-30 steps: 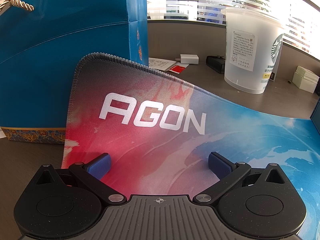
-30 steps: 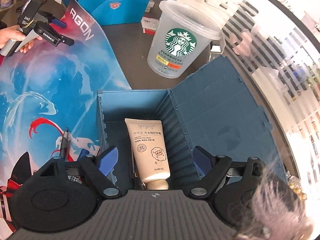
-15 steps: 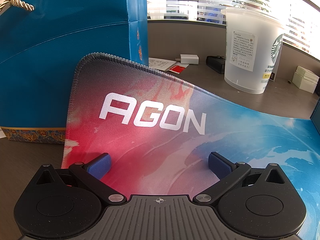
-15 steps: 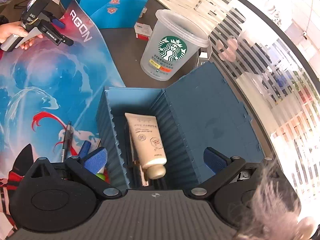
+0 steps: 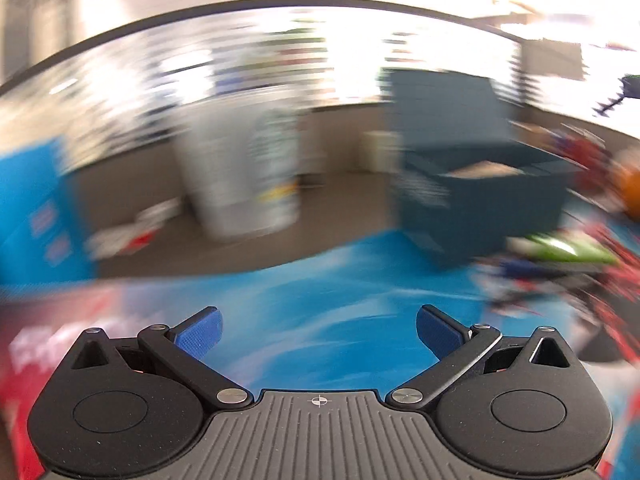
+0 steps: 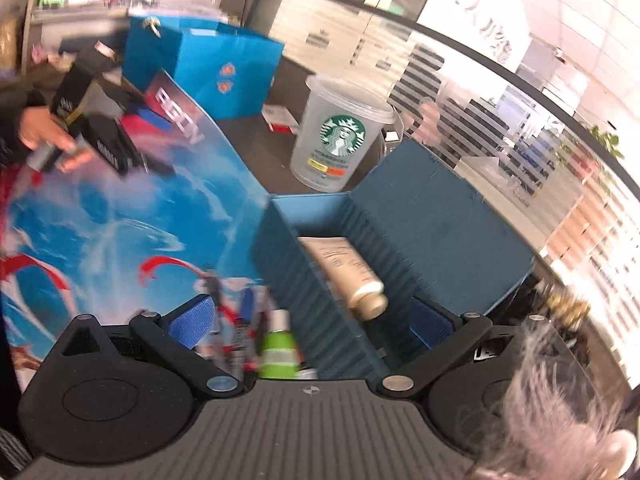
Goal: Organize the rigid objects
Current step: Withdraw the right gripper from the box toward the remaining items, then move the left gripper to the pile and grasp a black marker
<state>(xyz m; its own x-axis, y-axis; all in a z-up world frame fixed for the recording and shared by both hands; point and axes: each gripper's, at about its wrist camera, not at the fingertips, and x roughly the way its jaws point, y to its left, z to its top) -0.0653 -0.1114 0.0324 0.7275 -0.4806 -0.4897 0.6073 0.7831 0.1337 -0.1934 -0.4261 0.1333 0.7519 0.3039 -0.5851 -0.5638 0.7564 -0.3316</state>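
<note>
Desk space here is mostly covered by a bright blue and red mat (image 6: 100, 232), and both our grippers hang above it. Nearest us in the right wrist view, our right gripper (image 6: 308, 320) has its fingers spread as wide as they go, having just been opening, with nothing pinched between them. Just past its left pad lie what look like pens (image 6: 240, 320) and a green bottle with a white cap (image 6: 278, 348) on the mat, beside the wall of the blue box (image 6: 312, 304). Inside that box a cream tube (image 6: 348, 268) already lies with its cap toward us, under the raised lid (image 6: 436, 224). So we judge one item stowed, and the bottle and pens left to go in.

Our left gripper (image 5: 318, 332) also has its fingers spread and empty over the blue part of the mat; its view is badly blurred, showing only the box, a green smear and something orange at the right edge. From the right wrist we see a hand (image 6: 48, 136) holding it at the far left.

Farther back, the mat's corner reads AGON, a frosted cup (image 6: 340, 136) carries the Starbucks logo, and a blue paper bag (image 6: 208, 68) stands behind; the tube's print is too small to read
</note>
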